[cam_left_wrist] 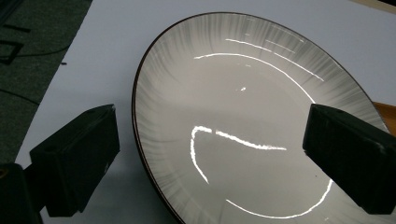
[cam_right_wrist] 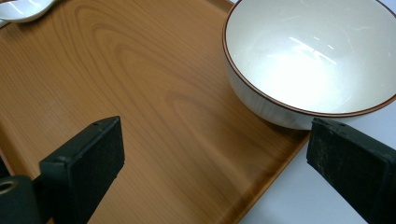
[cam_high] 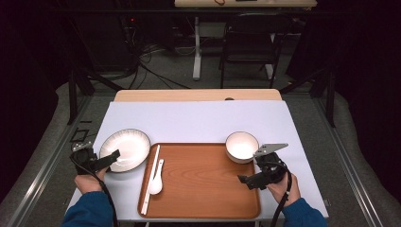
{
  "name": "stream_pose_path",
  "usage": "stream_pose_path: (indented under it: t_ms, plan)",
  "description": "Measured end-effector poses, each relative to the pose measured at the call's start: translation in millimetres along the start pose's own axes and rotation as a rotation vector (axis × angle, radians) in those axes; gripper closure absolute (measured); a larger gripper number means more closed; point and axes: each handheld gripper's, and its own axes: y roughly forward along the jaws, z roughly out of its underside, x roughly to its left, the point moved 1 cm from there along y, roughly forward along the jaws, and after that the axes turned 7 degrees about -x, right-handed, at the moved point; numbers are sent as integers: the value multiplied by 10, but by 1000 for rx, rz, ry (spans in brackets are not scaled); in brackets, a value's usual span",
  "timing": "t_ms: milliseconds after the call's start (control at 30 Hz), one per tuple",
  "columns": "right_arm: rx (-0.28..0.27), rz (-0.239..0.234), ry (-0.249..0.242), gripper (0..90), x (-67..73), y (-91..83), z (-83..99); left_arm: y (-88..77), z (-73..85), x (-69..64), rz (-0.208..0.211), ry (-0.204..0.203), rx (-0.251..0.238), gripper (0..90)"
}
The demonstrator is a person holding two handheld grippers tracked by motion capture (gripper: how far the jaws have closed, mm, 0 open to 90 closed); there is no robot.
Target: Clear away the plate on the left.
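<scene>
A white ribbed plate (cam_high: 125, 149) with a dark rim lies on the white mat, left of a wooden tray (cam_high: 203, 189). My left gripper (cam_high: 105, 161) stands open at the plate's near left edge. In the left gripper view the plate (cam_left_wrist: 243, 116) lies between the jaws: one jaw is outside the rim over the mat, the other over the plate. A white bowl (cam_high: 241, 146) with a brown rim sits at the tray's far right corner. My right gripper (cam_high: 249, 178) is open just in front of it, and the right gripper view shows the bowl (cam_right_wrist: 313, 56) ahead of the open jaws.
A white spoon (cam_high: 156, 179) and a pair of white chopsticks (cam_high: 150, 177) lie along the tray's left side; the spoon (cam_right_wrist: 18, 9) also shows far off. The tray's wooden middle (cam_right_wrist: 140, 93) is bare. Behind the table stand a chair (cam_high: 250, 42) and cables on the floor.
</scene>
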Motion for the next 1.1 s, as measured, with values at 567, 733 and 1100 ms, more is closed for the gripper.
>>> stream_pose_path:
  t_ms: [567, 733, 1100]
  plan:
    - [9, 4, -4, 45, 0, 14, 4, 98, 45, 126, -45, -72, 25, 394]
    - [8, 4, -4, 46, 5, 12, 2, 117, 61, 163, -43, -103, 25, 506]
    - [10, 5, -4, 48, 3, 13, 2, 122, 75, 197, -39, -149, 18, 626]
